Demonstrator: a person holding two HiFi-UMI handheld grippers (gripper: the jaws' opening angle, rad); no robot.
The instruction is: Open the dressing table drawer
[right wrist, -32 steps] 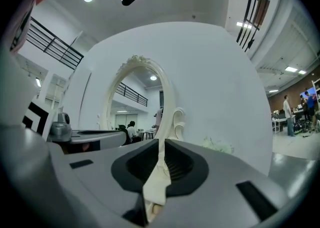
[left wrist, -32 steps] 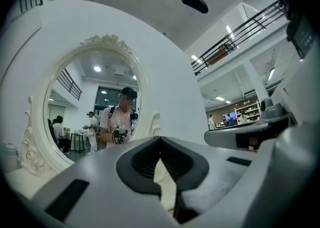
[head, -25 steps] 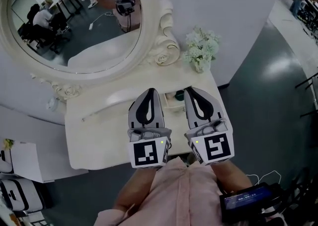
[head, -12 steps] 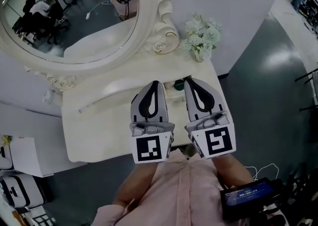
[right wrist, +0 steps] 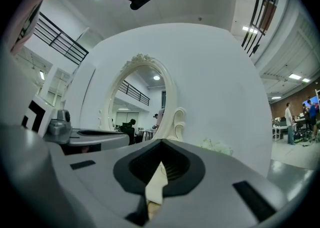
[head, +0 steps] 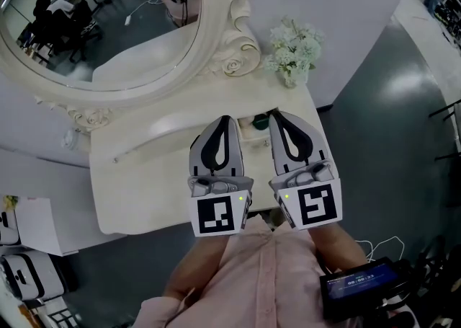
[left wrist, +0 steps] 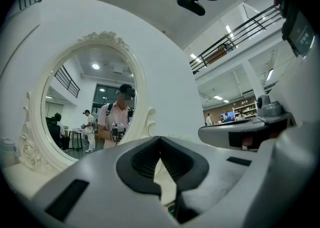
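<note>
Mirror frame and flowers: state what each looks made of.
Mirror frame: likely painted wood or moulded resin, cream with soft sheen, judging by carved scrolls. Flowers: probably artificial fabric or plastic, pale and matte; too small to confirm.

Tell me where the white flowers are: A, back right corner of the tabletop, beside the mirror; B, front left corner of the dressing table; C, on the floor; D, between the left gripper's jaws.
A: the head view shows the white flowers standing at the back right corner of the dressing table, just right of the mirror and its scrolled frame.
</note>
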